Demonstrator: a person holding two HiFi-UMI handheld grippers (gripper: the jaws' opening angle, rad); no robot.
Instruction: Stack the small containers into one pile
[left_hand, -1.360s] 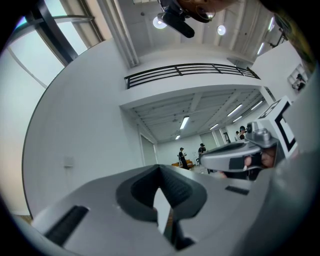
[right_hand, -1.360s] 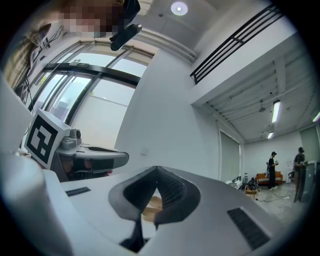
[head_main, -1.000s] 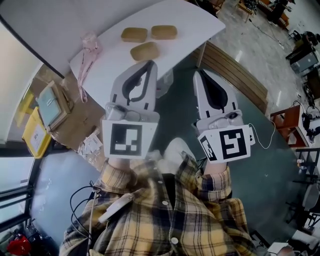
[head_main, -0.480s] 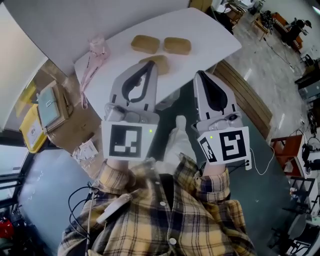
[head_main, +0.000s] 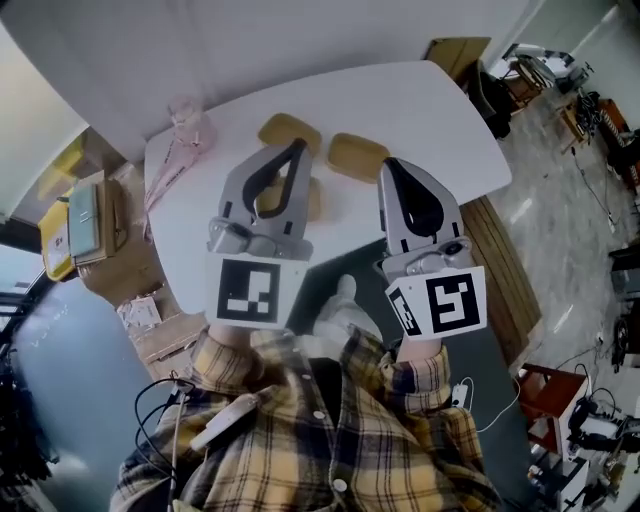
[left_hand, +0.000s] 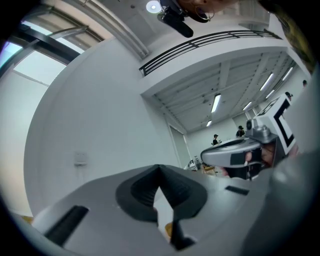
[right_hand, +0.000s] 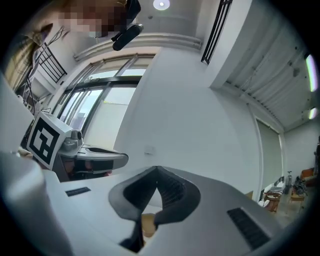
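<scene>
Left gripper: your left gripper (head_main: 297, 144) reaches out level over the near side of the worktop (head_main: 440, 110). Its jaws are clenched tip to tip, with nothing gripped.
Right gripper: your right gripper (head_main: 389, 163) is held beside the left one, a gap apart, also out over the worktop's near side. Its jaws are pressed together and carry nothing.
Far container: one tan container (head_main: 287, 129) lies on the white worktop just beyond your left gripper's tips.
Right-hand container: a second tan container (head_main: 360, 153) lies beside the first, between the tips of your two grippers and a little past them.
Near container: the third tan container (head_main: 313, 199) sits closest to you and is mostly covered by your left gripper in the head view. Whether the gripper touches it cannot be told.
Pile: all three containers lie singly on the worktop, close together; none is stacked on another.
Pink bundle: a pink bundle (head_main: 186, 134) rests at the worktop's left corner, apart from the containers.
Floor at your left: cardboard boxes (head_main: 95, 215) lie below the worktop's left edge.
</scene>
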